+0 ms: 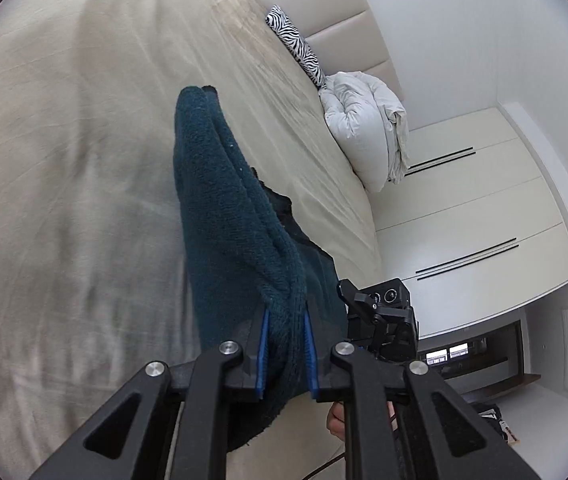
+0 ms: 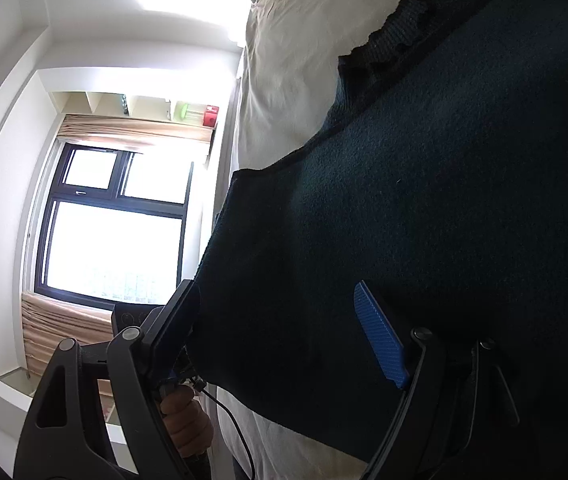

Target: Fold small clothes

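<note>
Gripping: left hand-held gripper (image 1: pixel 286 350) is clamped on a bunched edge of the dark teal sweater (image 1: pixel 236 216), cloth pinched tight between both blue pads (image 1: pixel 262 354)
Sweater spot: lifted off the beige bed (image 1: pixel 64 160), trailing away from that gripper toward the white duvet (image 1: pixel 364 128)
Right hand-held gripper (image 2: pixel 280 336): jaws standing wide apart, sweater (image 2: pixel 424 200) draped right between them, pads not pressing on it as far as I can see
Other bits: a hand (image 2: pixel 186 420) shows under the sweater edge, zebra pillow (image 1: pixel 296 48) just beyond the duvet
</note>
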Demonstrator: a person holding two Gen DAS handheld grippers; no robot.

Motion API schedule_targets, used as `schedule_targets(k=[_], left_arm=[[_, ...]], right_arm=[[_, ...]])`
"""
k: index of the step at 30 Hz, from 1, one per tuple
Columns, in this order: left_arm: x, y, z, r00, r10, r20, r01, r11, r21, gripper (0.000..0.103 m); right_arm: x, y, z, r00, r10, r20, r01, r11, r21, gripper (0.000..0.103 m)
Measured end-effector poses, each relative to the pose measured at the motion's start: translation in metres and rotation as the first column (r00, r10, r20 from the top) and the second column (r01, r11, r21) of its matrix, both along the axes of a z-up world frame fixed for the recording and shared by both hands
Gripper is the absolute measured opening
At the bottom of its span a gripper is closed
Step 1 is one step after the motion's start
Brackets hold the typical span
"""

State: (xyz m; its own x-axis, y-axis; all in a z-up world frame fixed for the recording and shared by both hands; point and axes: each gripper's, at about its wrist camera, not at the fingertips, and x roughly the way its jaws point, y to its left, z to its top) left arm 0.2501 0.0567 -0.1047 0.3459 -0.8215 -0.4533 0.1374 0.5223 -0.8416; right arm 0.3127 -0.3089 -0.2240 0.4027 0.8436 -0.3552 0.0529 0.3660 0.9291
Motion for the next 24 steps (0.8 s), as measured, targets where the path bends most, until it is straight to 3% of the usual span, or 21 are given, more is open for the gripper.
schedule_targets(k=[5,8,11,15,17,19,21,24], left_arm=[[0.008,-0.099,0.009,0.993,-0.114,0.041,0.111,0.992,0.065,0.016],[0.012,-0.151,-0.01,0.987,-0.157,0.024,0.155,0.985,0.07,0.016],[0.012,-0.185,-0.043,0.984,-0.176,-0.012,0.176,0.976,0.129,0.016],[0.006,-0.189,-0.06,0.983,-0.182,0.009,0.179,0.972,0.154,0.021],[0.002,-0.184,-0.053,0.98,-0.196,0.027,0.19,0.97,0.149,0.032],[-0.005,-0.18,-0.045,0.976,-0.213,0.05,0.203,0.966,0.158,0.053],[-0.017,-0.177,-0.035,0.968,-0.236,0.084,0.221,0.962,0.157,0.06],[-0.045,-0.17,-0.026,0.95,-0.278,0.141,0.259,0.956,0.137,0.061]], right_arm=[[-0.002,-0.061,0.001,0.998,-0.065,-0.012,0.066,0.994,0.091,0.081],[-0.003,-0.092,-0.004,0.996,-0.086,-0.021,0.088,0.987,0.131,0.081],[0.0,-0.115,-0.02,0.993,-0.096,-0.062,0.106,0.98,0.167,0.081],[0.007,-0.123,-0.032,0.993,-0.078,-0.089,0.093,0.98,0.175,0.08],[0.011,-0.121,-0.031,0.994,-0.067,-0.088,0.079,0.985,0.152,0.08],[0.01,-0.12,-0.03,0.993,-0.063,-0.097,0.075,0.989,0.125,0.08],[0.011,-0.115,-0.029,0.991,-0.07,-0.111,0.082,0.991,0.106,0.08],[0.012,-0.112,-0.024,0.991,-0.06,-0.118,0.07,0.994,0.079,0.081]])
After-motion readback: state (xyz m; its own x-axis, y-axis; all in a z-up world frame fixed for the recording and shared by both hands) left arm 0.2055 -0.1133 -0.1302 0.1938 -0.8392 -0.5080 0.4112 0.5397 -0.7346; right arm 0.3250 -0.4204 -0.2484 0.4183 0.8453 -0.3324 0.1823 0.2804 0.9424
